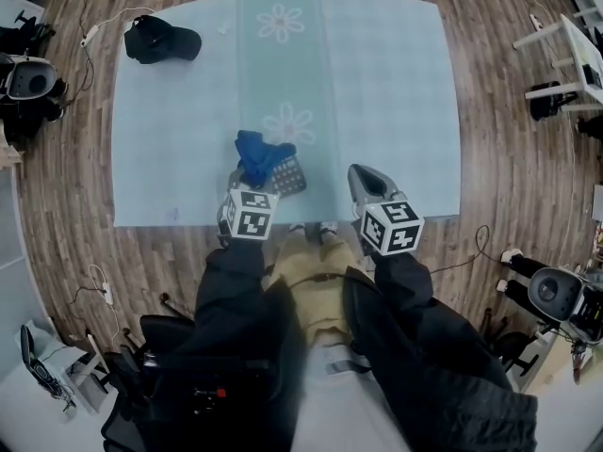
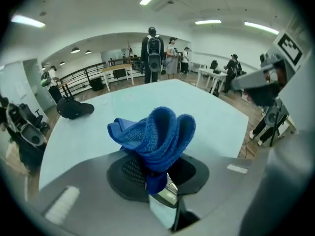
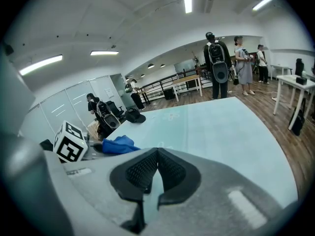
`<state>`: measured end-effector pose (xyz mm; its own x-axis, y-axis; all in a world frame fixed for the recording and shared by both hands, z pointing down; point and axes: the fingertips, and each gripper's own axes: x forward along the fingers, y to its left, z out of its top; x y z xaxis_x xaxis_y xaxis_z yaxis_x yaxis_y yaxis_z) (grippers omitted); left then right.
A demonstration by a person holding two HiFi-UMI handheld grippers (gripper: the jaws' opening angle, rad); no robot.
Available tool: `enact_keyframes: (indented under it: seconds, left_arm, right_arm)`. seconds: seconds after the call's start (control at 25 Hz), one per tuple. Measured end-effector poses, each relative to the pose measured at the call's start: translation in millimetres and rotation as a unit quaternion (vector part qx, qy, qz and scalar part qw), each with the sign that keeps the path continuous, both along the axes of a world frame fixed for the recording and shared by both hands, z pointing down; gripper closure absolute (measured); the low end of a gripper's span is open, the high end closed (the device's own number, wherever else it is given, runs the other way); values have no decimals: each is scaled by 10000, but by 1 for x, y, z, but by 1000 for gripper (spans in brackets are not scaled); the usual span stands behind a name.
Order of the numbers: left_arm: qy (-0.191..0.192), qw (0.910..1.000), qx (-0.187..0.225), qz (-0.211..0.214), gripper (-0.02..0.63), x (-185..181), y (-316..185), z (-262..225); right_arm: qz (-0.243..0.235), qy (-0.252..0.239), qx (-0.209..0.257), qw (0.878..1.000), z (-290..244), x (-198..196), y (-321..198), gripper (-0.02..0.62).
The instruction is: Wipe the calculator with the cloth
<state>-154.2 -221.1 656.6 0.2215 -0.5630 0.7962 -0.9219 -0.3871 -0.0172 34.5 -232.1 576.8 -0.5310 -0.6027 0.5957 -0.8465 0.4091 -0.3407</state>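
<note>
A crumpled blue cloth (image 1: 258, 154) is pinched in my left gripper (image 1: 247, 182), whose jaws are shut on it; in the left gripper view the cloth (image 2: 155, 136) bulges up between the black pads. Under the cloth lies the calculator (image 1: 287, 174), its grey keypad showing to the right of the cloth; one corner of the calculator (image 2: 170, 191) peeks out below the jaws. My right gripper (image 1: 363, 179) hovers to the right of the calculator, apart from it, its jaws shut on nothing (image 3: 156, 156). The cloth (image 3: 116, 144) lies to its left.
A pale blue table (image 1: 396, 92) with flower prints carries everything. A black cap (image 1: 160, 40) lies at its far left corner. Wooden floor, cables, chairs and white desks surround the table. Several people stand in the background (image 2: 155, 53).
</note>
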Motion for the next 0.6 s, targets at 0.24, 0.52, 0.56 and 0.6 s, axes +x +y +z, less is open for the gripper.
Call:
enact_keyframes:
  seconds: [0.24, 0.52, 0.56, 0.6]
  left_arm:
    - [-30, 9943, -1030, 263, 523, 18, 46, 72]
    - [319, 9907, -1268, 372, 523, 39, 62, 78]
    - [370, 9901, -1298, 396, 523, 41, 64, 78]
    - [429, 9895, -1320, 402, 523, 43, 66, 78]
  right_arm:
    - [95, 65, -23, 9999, 1, 7, 0, 598]
    - [64, 60, -52, 9999, 3, 5, 4, 597]
    - [45, 56, -50, 10000, 3, 3, 5, 597]
    - [27, 54, -46, 10000, 2, 1, 6, 597]
